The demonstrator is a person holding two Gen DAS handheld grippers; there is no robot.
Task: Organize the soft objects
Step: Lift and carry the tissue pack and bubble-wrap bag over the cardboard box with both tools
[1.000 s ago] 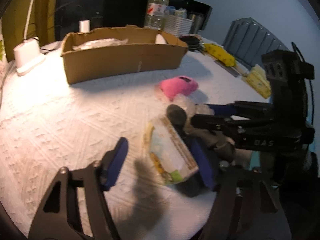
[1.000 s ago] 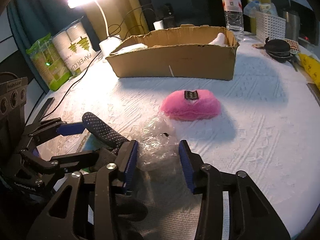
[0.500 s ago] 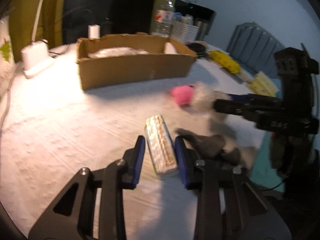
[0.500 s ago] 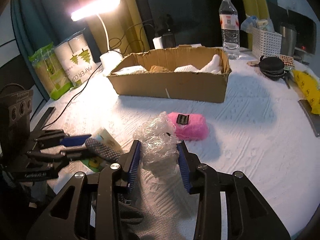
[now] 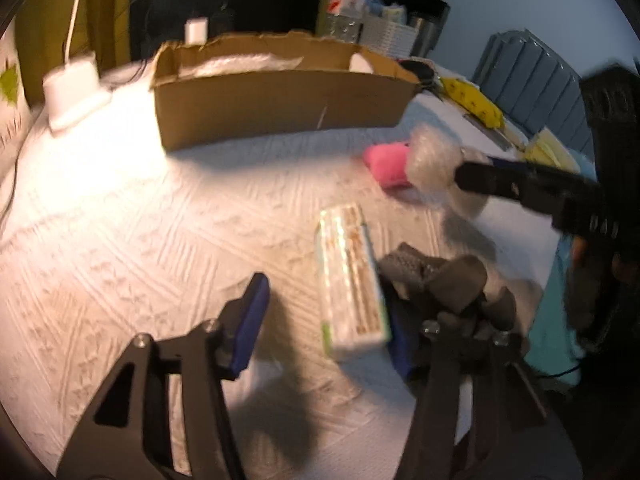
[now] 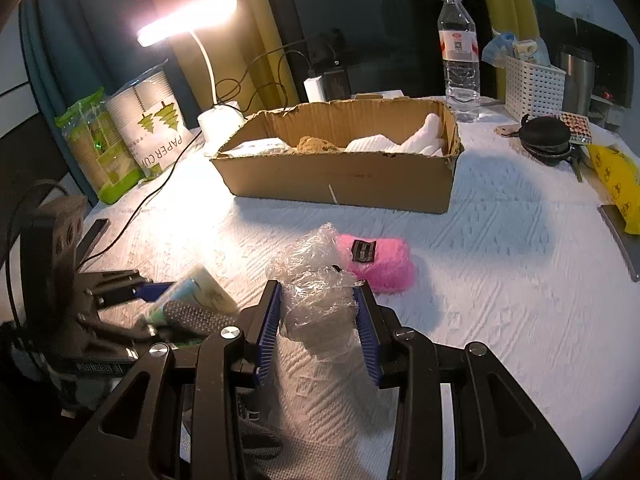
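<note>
The worktop (image 6: 500,248) has a white cloth on it. A brown box (image 6: 340,176) sits at the back, with white soft things already inside. A can (image 6: 154,128) by the lamp reads "PAPER CU". A pink puff (image 6: 380,258) lies in front of the box, with a small black tag too tiny to read.

The right tongs (image 6: 318,320) squeeze a crinkly bag (image 6: 316,284), held up just beside the puff. I think it goes in the box next, so lift it over the wall and let go.

The left tongs (image 5: 324,312) are wide open around a pack (image 5: 350,276); one pad touches it. They need to close. Its print is blurry.
</note>
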